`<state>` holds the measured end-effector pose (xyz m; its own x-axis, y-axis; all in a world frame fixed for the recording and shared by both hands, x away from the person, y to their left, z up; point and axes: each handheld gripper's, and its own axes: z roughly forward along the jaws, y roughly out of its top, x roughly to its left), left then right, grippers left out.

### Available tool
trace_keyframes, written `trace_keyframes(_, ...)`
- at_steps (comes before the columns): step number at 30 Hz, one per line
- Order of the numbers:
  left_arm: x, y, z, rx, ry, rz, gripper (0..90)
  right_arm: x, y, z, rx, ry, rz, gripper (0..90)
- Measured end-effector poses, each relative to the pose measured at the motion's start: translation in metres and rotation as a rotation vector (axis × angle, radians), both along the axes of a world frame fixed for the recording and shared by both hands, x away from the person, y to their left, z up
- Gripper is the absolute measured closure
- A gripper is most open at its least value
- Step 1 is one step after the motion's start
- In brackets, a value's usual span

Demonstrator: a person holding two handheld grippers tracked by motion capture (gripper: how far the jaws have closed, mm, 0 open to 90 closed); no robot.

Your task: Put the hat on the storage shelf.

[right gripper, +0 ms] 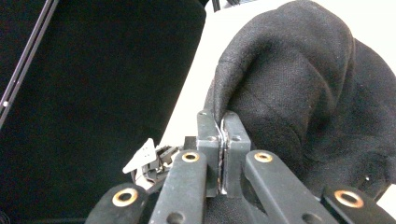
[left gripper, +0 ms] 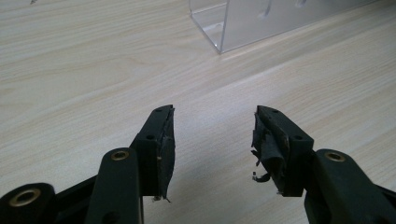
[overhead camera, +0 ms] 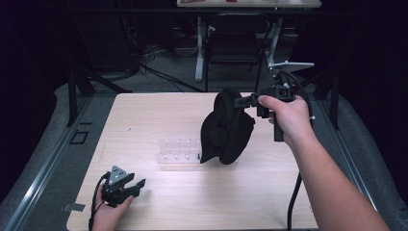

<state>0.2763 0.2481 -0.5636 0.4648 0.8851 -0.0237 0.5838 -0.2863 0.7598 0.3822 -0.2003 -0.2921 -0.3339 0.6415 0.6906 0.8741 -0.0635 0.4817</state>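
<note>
A black knit hat [overhead camera: 226, 127] hangs in the air over the middle of the wooden table, drooping down toward a clear acrylic rack [overhead camera: 179, 154]. My right gripper [overhead camera: 239, 101] is shut on the hat's upper edge; in the right gripper view the jaws pinch the black fabric [right gripper: 289, 88] at the right gripper's tips [right gripper: 223, 122]. My left gripper [overhead camera: 136, 185] rests low at the table's near left corner, jaws apart. The left gripper [left gripper: 212, 140] has bare wood between its worn pads, with the rack's corner [left gripper: 243, 23] ahead of it.
The light wooden table [overhead camera: 144, 115] has grey matting around it. Metal stands, cables and a chair base sit on the dark floor beyond the far edge [overhead camera: 202, 57]. A black cable [overhead camera: 291, 202] trails from the right gripper along the forearm.
</note>
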Motion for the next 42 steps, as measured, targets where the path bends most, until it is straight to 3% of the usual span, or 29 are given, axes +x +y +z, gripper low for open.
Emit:
trace_keyframes(21,-0.001,-0.003,0.003,-0.008,-0.010,-0.014,48.4,0.010,0.016,-0.011,-0.019,0.011,-0.016,88.4)
trace_keyframes(28,-0.003,-0.012,0.014,-0.027,-0.047,-0.044,48.8,0.009,0.021,-0.010,-0.017,0.012,-0.015,88.4)
trace_keyframes(33,-0.002,-0.025,0.030,-0.059,-0.080,-0.081,49.4,0.008,0.032,-0.010,-0.002,0.011,0.005,88.2)
trace_keyframes(42,0.001,-0.050,0.048,-0.051,-0.114,-0.153,50.9,0.009,0.039,-0.012,0.020,0.006,0.008,88.2)
